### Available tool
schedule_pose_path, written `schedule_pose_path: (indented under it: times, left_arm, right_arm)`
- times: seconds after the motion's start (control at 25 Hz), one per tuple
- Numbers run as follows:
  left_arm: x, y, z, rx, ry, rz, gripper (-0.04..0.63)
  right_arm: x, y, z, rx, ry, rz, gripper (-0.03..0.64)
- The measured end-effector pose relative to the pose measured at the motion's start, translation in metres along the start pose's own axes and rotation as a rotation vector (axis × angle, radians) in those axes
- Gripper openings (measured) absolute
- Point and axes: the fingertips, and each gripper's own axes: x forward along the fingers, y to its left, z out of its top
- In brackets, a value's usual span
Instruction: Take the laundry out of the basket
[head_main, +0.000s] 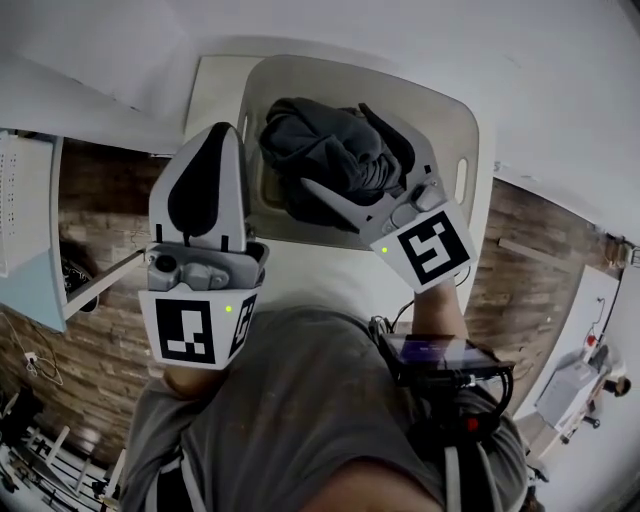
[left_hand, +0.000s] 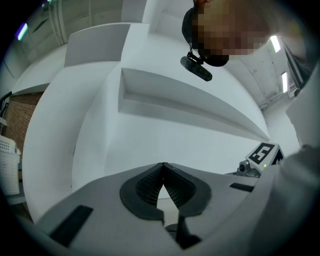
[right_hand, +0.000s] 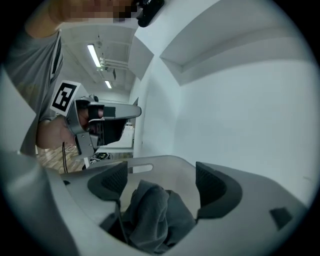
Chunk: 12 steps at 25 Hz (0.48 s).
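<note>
Most dark laundry (right_hand: 155, 215) lies inside the basket (right_hand: 165, 162), just beyond my wide-open, empty right claw (right_hand: 160, 181); I keep my left claw (left_hand: 163, 172) closed, empty, outside the basket.

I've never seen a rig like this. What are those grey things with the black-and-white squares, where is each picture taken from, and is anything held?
There is no robot: a person holds a two-jaw gripper in each hand. The head view comes from a camera on the person's head, looking down; the other two views come from cameras riding on the grippers. In front stands a white basket holding dark grey clothes. The left gripper is shut and empty. The right gripper reaches over the basket with jaws wide open; the clothes lie between them, but the pads do not press on them. Nothing is held.
</note>
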Motion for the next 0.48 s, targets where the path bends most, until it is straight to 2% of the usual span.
schedule_pose_path:
  times: [0.24,0.36,0.48]
  left_arm:
    - [0.012,0.024,-0.018,-0.033,0.026,0.031,0.008]
    - [0.016,0.035,-0.024,-0.077,0.032,0.042,0.008]
    - [0.02,0.039,-0.022,-0.081,0.03,0.039,0.008]
  right_arm:
    - [0.023,0.015,-0.043,-0.009,0.167,0.11,0.426]
    - [0.03,0.018,-0.063,-0.011,0.241,0.133,0.426]
    - [0.035,0.02,-0.08,-0.015,0.309,0.15,0.426]
